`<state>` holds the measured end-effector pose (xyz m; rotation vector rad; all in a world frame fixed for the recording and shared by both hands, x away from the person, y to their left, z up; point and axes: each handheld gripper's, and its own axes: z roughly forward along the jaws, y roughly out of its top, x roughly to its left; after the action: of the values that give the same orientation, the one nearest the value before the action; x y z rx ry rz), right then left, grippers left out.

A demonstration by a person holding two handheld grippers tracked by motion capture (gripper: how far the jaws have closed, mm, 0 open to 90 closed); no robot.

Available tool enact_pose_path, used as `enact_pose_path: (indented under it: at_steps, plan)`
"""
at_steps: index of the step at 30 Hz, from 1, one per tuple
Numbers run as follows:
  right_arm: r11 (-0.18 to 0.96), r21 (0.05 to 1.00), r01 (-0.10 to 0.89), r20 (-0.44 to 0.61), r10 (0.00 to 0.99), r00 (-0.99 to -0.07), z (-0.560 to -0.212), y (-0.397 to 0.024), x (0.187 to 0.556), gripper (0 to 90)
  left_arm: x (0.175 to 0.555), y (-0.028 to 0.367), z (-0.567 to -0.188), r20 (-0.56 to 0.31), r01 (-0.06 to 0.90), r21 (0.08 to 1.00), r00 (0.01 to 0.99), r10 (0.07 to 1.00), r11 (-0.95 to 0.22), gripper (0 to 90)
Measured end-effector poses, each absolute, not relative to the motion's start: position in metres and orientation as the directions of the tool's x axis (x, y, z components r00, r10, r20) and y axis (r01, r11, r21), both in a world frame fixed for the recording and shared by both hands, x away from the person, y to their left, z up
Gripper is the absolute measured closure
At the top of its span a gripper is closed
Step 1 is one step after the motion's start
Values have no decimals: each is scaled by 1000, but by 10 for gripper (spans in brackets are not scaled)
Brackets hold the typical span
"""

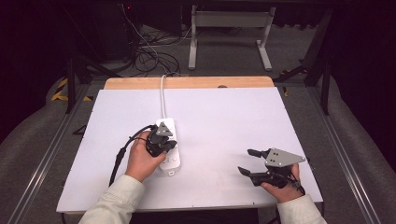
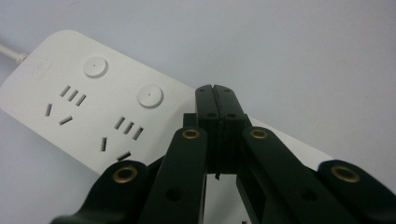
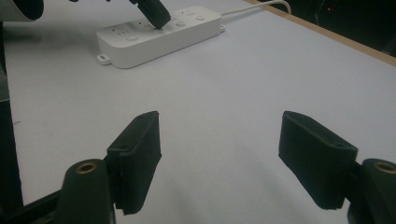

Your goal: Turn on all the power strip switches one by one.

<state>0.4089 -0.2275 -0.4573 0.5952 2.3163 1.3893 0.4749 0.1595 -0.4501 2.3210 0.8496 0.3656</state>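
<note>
A white power strip (image 1: 172, 163) lies left of centre on the white table top (image 1: 224, 116), and its cord (image 1: 163, 93) runs to the far edge. My left gripper (image 1: 167, 145) is shut with nothing in it, tips down on the strip's upper face. In the left gripper view the closed tips (image 2: 215, 93) rest just past two round buttons (image 2: 150, 96) and their sockets. My right gripper (image 1: 247, 161) is held open near the front right, well apart from the strip. Its pads (image 3: 136, 154) stand wide over bare table, with the power strip (image 3: 159, 39) far ahead.
A wooden strip (image 1: 187, 82) edges the table's far side. Beyond it, on the floor, are tangled cables (image 1: 149, 56) and a white desk frame (image 1: 229, 32). Metal rails run along both sides of the table.
</note>
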Motion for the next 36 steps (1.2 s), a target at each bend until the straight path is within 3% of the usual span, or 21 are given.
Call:
enact_pose_path:
  at_steps: [36]
  plan:
    - [422,891,167,-94,532,-841,-458,-226,408,301,471,155,-455,74,477,637,744,664,-606,900]
